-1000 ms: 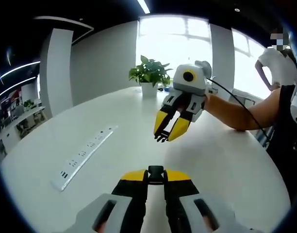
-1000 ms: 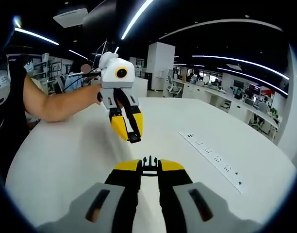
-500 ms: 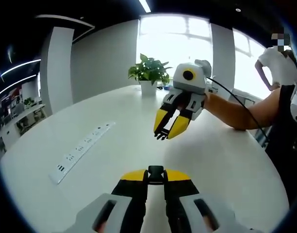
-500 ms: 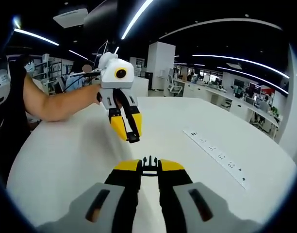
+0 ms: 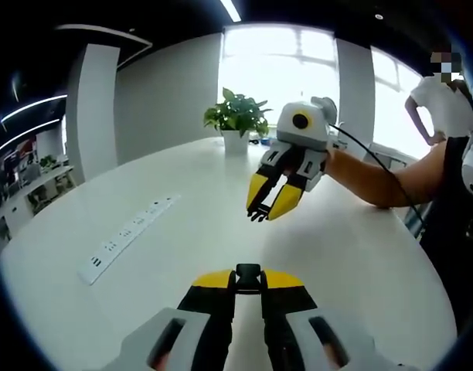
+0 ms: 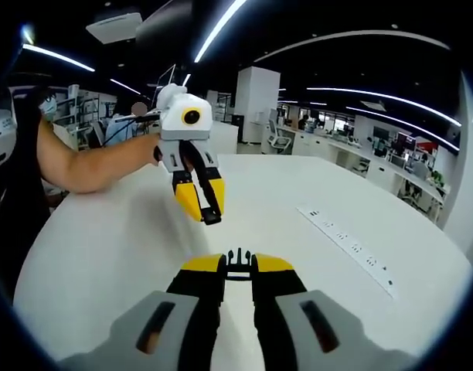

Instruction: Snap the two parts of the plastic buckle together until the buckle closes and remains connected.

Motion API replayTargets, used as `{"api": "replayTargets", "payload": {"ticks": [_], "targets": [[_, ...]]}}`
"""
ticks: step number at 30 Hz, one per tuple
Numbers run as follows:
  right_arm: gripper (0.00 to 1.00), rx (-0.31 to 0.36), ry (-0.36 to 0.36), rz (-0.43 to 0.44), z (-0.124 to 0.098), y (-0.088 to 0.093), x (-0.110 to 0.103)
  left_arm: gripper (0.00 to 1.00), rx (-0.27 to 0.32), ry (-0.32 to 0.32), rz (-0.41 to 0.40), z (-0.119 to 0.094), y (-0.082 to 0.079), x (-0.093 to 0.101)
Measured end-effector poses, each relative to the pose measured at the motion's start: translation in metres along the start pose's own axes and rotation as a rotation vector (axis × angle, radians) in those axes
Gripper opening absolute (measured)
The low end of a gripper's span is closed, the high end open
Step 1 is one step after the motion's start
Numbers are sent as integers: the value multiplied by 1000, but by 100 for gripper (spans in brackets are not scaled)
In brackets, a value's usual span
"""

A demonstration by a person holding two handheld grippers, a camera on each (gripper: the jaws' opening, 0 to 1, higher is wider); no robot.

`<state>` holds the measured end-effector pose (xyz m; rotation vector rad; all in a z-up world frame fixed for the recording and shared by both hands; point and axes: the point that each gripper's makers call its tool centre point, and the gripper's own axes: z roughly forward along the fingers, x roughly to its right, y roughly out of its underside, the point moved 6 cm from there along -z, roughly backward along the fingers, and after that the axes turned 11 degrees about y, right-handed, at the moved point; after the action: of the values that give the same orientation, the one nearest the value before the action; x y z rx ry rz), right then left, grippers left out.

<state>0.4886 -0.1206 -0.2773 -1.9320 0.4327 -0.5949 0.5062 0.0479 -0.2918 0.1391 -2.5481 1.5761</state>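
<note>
- In the left gripper view, the left gripper (image 5: 248, 280) is being held with its yellow-tipped jaws pressed onto a black buckle part (image 5: 248, 276), which is being pinched between the tips and is sticking out forward, its long axis running along the jaws.
- In the right gripper view, the right gripper (image 6: 237, 267) is likewise being kept pinched on a pronged buckle part (image 6: 237, 260), whose thin prongs are being pointed forward, away from the camera.
- Most of each buckle part is being hidden between the jaw tips, so its full shape is hard to make out.
- The two grippers are being held facing each other above the white table (image 5: 182, 247), apart and not touching.
- In the left gripper view, the right gripper (image 5: 261, 214) is being seen tilted downward with a dark prong end showing at its tips.
- In the right gripper view, the left gripper (image 6: 205, 215) is being seen angled downward, a dark piece being clamped at its tips.
- A bare forearm (image 5: 376, 179) is being extended behind the right gripper; its upper part is being cut off at the edge.
- A white power strip (image 5: 124, 238) is lying flat on the table, well apart from the grippers.
- A potted plant (image 5: 237, 117) is standing at the far edge of the table, before a bright window.
</note>
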Motion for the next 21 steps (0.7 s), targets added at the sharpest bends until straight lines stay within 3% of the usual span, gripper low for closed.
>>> {"api": "replayTargets", "payload": {"ticks": [21], "targets": [[14,0,-7,-11,-6,-4,-13,12,-8,-2,6,-2,0,13]]}}
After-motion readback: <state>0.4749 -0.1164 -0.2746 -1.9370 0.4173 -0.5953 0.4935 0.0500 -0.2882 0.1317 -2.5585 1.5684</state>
